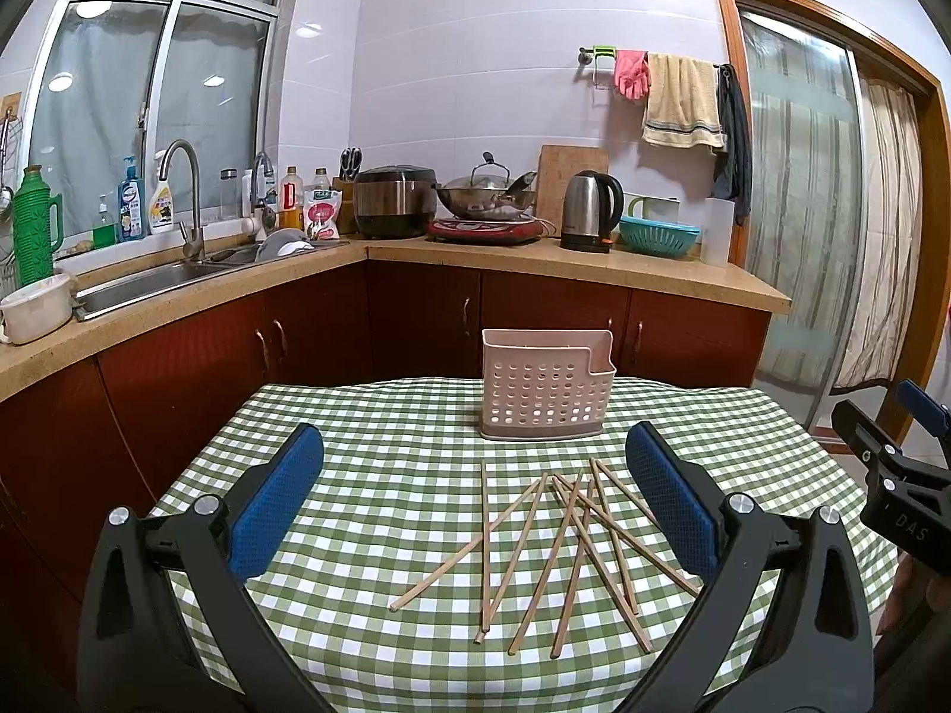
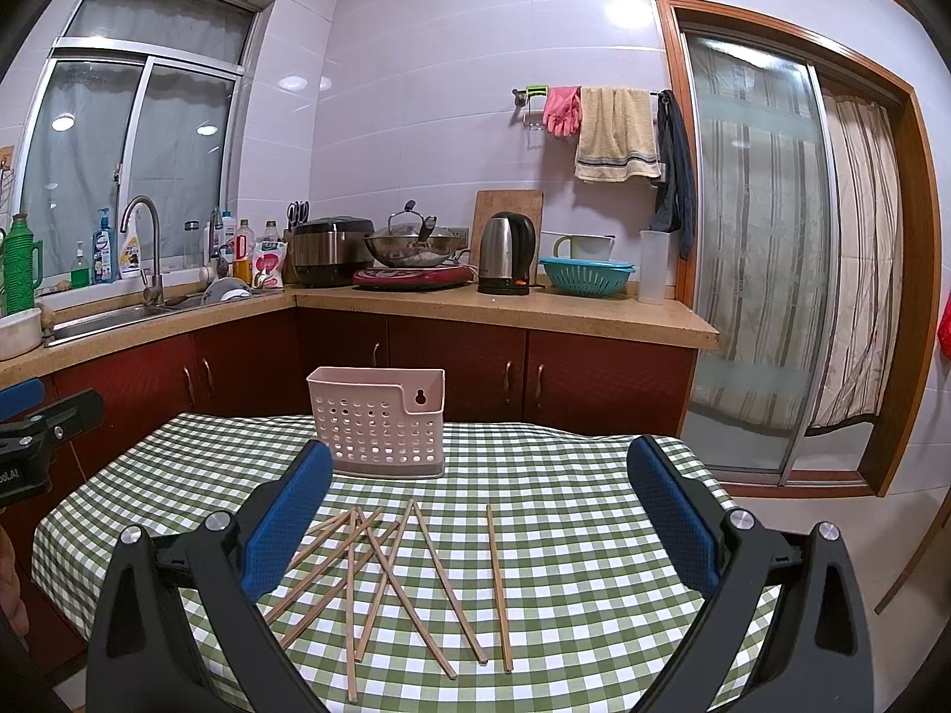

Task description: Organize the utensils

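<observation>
The chopsticks (image 1: 559, 552) lie scattered across the green checked cloth of the worktop (image 1: 386, 445), in the lower middle of the left wrist view and the lower centre-left of the right wrist view. Most cross one another in a loose fan; one chopstick (image 2: 497, 585) lies alone to the right of the pile in the right wrist view, touching none of the others. The pink perforated holder (image 1: 545, 383) stands upright beyond them, toward the far edge of the cloth, and looks empty from here.

These sticks look like thin, stiff, light wood, probably smooth enough to roll or skid on the cloth. Lying flat, they offer little height to pinch, so a grasp near the middle of a stick, across its width, seems steadiest. The lone stick is likely the easiest first pick, since pulling from the pile would disturb the crossed ones.

The left gripper (image 1: 475, 493) hangs above the near side of the worktop, aimed forward and a little downward, its blue pads (image 1: 279, 505) spread wide around nothing. The right gripper (image 2: 481, 505) holds a matching pose beside it, likewise released and empty, its fingers framing the pile and the lone stick.
</observation>
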Action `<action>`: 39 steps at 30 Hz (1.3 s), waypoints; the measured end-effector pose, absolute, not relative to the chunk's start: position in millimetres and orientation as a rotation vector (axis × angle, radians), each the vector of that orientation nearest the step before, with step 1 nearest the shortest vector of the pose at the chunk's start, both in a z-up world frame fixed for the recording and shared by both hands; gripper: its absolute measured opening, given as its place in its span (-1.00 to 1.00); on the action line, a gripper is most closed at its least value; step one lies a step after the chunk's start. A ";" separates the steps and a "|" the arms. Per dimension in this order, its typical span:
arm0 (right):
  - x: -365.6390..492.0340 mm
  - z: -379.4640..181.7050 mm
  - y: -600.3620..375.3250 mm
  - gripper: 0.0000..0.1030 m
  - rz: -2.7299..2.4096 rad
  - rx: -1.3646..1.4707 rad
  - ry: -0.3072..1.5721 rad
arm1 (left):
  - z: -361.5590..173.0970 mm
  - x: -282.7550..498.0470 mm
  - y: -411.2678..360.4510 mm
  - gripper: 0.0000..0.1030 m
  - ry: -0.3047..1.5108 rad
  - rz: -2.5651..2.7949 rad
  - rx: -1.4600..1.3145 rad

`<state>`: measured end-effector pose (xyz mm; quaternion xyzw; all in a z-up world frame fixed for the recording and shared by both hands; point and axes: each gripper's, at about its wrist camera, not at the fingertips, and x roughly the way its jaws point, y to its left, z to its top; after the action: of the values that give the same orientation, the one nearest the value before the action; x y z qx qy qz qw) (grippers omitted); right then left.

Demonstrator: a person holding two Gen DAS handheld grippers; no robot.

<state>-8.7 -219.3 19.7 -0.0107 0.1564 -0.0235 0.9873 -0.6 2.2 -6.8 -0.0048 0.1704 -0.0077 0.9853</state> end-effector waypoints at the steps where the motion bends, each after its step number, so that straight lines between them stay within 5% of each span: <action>1: -8.6 19.6 -219.4 0.88 -0.047 -0.021 0.315 | -6.6 -0.4 2.3 0.92 0.343 -0.016 -0.010; 14: 10.7 -10.5 -225.3 0.88 -0.040 -0.022 0.369 | -27.5 19.7 4.3 0.92 0.391 0.001 -0.006; 28: 47.3 -94.5 -240.4 0.88 -0.014 -0.004 0.525 | -117.3 73.5 14.4 0.92 0.575 0.048 0.008; 39: 71.8 -133.3 -246.5 0.87 0.013 0.019 0.631 | -170.4 104.7 12.6 0.43 0.697 0.030 0.017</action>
<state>71.8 -246.5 -133.3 0.0092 0.3101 0.0066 0.9506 104.7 12.6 -170.4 0.0082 0.3416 0.0145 0.9397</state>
